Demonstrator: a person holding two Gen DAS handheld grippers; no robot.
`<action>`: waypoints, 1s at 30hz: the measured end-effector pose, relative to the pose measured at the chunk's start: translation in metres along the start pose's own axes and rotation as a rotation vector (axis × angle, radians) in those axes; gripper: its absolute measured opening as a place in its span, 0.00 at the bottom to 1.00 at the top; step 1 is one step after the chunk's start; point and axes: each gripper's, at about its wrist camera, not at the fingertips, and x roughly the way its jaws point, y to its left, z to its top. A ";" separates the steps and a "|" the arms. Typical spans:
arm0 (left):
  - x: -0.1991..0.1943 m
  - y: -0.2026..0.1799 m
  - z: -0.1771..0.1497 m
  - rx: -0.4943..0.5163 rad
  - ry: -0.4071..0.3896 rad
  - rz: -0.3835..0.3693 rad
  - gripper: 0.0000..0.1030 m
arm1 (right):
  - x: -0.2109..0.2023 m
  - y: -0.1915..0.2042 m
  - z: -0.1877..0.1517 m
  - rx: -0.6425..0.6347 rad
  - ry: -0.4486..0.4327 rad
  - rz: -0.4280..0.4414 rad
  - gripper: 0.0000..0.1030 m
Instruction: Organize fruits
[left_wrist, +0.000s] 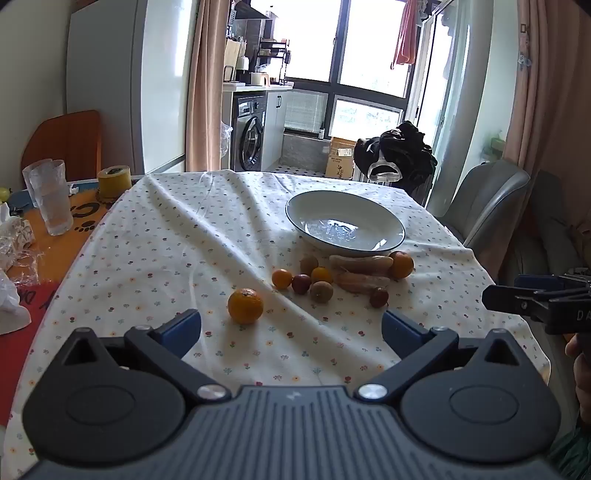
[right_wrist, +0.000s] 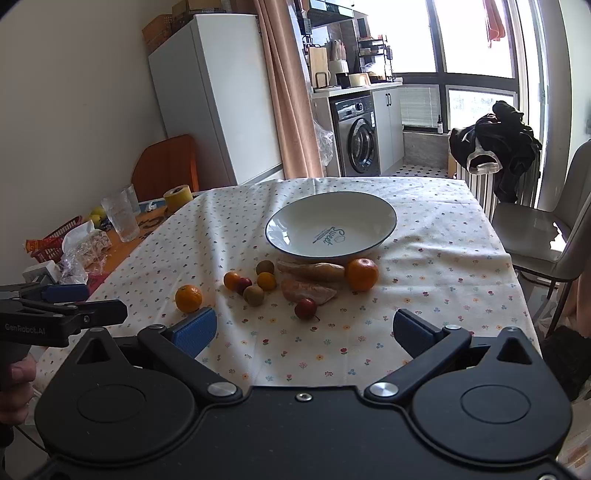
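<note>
Two claws hover over the near edge of a worktop (left_wrist: 177, 229) draped in a flower-dotted cloth, with the fruit spread out beyond them. Largest on the cloth is a white bowl (right_wrist: 295, 225) with a dark rim, empty, standing toward the far right. Just in front of it, touching or nearly so, lie two pale elongated pieces (right_wrist: 312, 271) of produce — one behind the other — and a big orange (right_wrist: 362, 274) sits at their right end. Another orange (left_wrist: 245, 305) rests apart on the left, nearest the left claw (left_wrist: 291, 326). Between them cluster smaller fruits: two little oranges (right_wrist: 266, 281), two brown kiwis (right_wrist: 254, 295) and a dark red plum (right_wrist: 243, 285); a second plum (right_wrist: 306, 308) lies alone, closest to the right claw (right_wrist: 304, 332). Both claws are spread wide with nothing between their blue pads (right_wrist: 195, 332). Each claw shows at the edge of the other's view, gripped by a hand (right_wrist: 16, 384). Off the cloth at the left stand clear glasses (left_wrist: 51, 199) and a yellow tape roll (left_wrist: 114, 181).
</note>
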 end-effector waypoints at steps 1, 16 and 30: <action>0.000 0.000 0.000 -0.002 0.002 0.000 1.00 | 0.000 0.000 0.000 0.002 0.000 0.001 1.00; 0.000 -0.003 -0.001 -0.003 0.005 0.000 1.00 | 0.000 0.002 0.000 -0.021 0.011 0.006 1.00; 0.000 -0.003 -0.001 -0.001 0.001 0.002 1.00 | 0.000 0.002 0.001 -0.021 0.020 -0.006 1.00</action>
